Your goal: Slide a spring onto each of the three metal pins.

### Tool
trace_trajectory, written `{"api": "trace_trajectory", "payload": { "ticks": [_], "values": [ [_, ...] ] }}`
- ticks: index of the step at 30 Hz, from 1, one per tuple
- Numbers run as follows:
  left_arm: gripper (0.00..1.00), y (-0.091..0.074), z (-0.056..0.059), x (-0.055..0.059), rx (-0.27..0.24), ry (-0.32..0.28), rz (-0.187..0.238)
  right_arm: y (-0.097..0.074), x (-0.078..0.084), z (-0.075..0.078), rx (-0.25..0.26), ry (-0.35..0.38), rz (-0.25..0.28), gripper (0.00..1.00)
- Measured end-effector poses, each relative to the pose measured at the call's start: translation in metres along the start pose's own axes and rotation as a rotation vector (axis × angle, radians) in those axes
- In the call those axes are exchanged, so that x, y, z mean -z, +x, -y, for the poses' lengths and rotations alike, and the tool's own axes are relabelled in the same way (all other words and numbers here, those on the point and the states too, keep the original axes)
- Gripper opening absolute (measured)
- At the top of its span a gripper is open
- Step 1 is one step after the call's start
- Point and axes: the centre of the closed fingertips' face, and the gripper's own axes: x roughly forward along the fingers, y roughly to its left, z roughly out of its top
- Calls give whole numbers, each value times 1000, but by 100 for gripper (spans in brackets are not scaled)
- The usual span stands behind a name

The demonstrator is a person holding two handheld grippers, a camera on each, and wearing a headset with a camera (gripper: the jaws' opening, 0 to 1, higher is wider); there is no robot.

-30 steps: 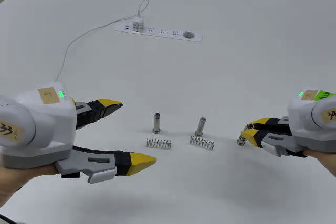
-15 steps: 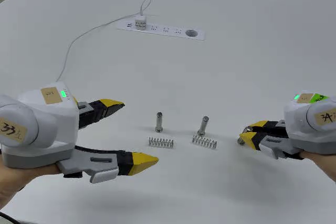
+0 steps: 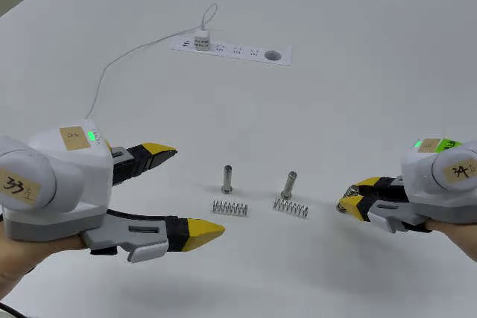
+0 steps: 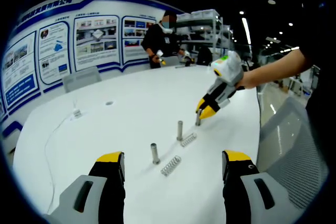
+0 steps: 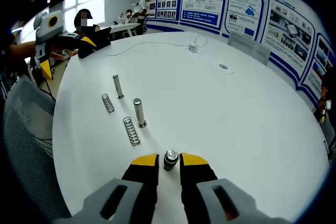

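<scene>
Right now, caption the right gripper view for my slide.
Right claw grips one pin; two upright pins, two loose springs beyond.

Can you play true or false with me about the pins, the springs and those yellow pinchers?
1. The left pin and right pin stand upright on the table. True.
2. The left spring and right spring are already on pins. False: both lie flat on the table, beside the pins.
3. The left gripper holds a spring. False: it is open and empty.
4. The right gripper has the third pin between its jaws. True.
5. A white plug sits in the power strip. True.
</scene>
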Motion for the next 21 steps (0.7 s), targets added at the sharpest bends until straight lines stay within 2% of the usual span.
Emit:
{"api": "trace_trajectory", "payload": {
  "ticks": [4, 7, 14, 17, 21],
  "values": [
    [78, -1, 1, -2, 1, 2, 9, -8, -6, 2, 22, -5, 15, 19],
    [78, -1, 3, -4, 4, 3, 16, -16, -17, 0, 18, 16, 56, 21],
    [78, 1, 7, -14, 16, 18, 43, -27, -37, -8, 19, -7, 90, 22],
    [78, 1, 8, -15, 19, 22, 45, -29, -46, -16, 6, -18, 107, 22],
    [78, 0, 8, -18, 19, 21, 54, -25, -50, -27, -19, -43, 104, 22]
  ]
}}
